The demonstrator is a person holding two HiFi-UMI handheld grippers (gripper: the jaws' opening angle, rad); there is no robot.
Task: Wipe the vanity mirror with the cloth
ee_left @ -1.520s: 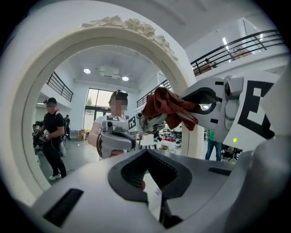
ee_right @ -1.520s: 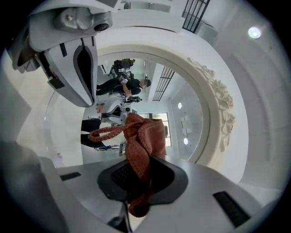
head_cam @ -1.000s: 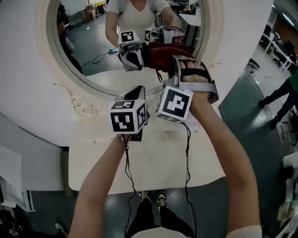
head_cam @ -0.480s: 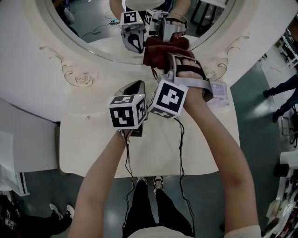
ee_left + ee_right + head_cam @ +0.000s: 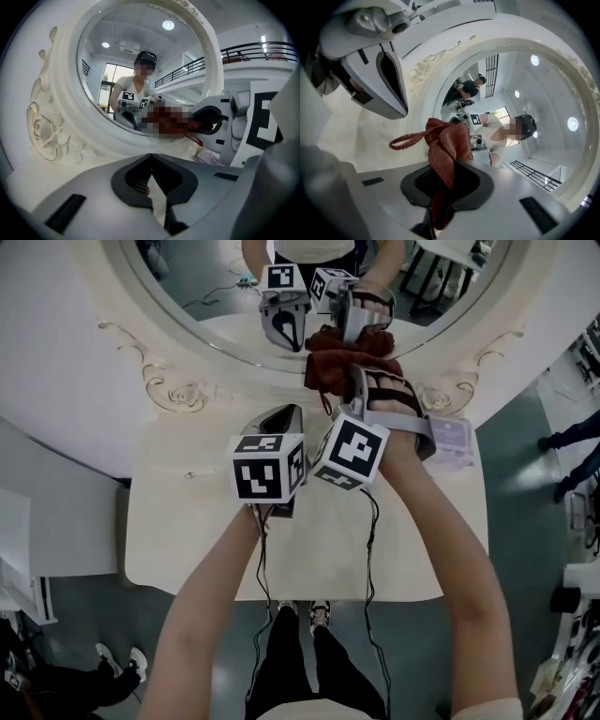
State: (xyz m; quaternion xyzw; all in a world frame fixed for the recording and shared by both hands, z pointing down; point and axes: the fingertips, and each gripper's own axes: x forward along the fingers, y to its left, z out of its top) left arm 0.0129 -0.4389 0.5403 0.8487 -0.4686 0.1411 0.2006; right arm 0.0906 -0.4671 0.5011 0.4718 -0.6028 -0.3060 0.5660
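The round vanity mirror (image 5: 216, 296) in its ornate cream frame (image 5: 178, 390) stands at the back of the table. A dark red cloth (image 5: 339, 367) with a loop lies against the mirror's lower rim, and my right gripper (image 5: 354, 379) is shut on it. In the right gripper view the cloth (image 5: 446, 143) bunches up between the jaws in front of the mirror glass (image 5: 520, 93). My left gripper (image 5: 284, 413) hovers just left of it over the table, shut with nothing in it. In the left gripper view that gripper (image 5: 151, 159) points at the frame (image 5: 51, 131).
A small purple packet (image 5: 454, 440) lies on the cream table (image 5: 187, 540) right of my right hand. Cables hang from both grippers over the table's front edge. A person's legs (image 5: 572, 446) show on the floor at the far right.
The cloth in my right gripper has slid down from the glass to the mirror's lower rim. My left gripper has stayed beside it. The head view has shifted.
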